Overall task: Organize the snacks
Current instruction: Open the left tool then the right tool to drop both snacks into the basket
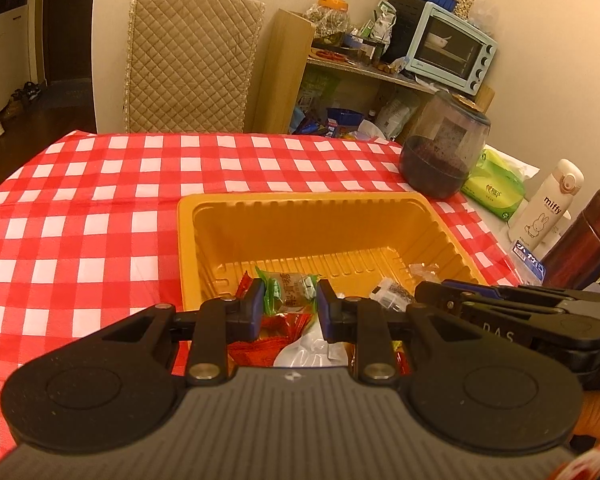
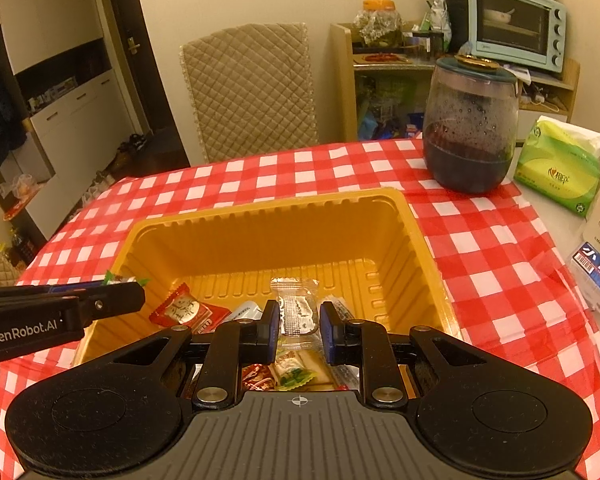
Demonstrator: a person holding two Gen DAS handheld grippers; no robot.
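Both pairs of jaws stand nearly closed, each pinching a wrapped sweet over the near end of the yellow tray (image 1: 188, 248).

Starting at the left, the left gripper (image 1: 291, 300) holds a green-and-beige wrapped candy (image 1: 290, 290) between its blue pads; the wrapper's ends flare out above and below the pads. Under it, in the tray's near end, lie red wrappers (image 1: 284, 328) and a white packet (image 1: 308, 354). From the right wrist view this same gripper comes in from the left edge, its tip just above the tray's left rim with a bit of green wrapper showing.

Further right, the right gripper (image 2: 299, 320) clamps a clear-wrapped sweet (image 2: 298, 306), also above the tray floor. A red sachet (image 2: 186, 310) lies to its left on the ribbed bottom, and more snacks sit heaped beneath the gripper. The far half of the tray is bare.

At the right edge of the checked tablecloth (image 2: 496, 264) stand a dark jar (image 2: 470, 128) and a green tissue pack (image 2: 560, 168), well apart from the tray.

The step in hand looks like dropping both sweets into the tray. The next move calls for opening each pair of jaws so the sweets fall inside the rim; the left one sits close to the tray's edge, so it may need to reach a little further in first.
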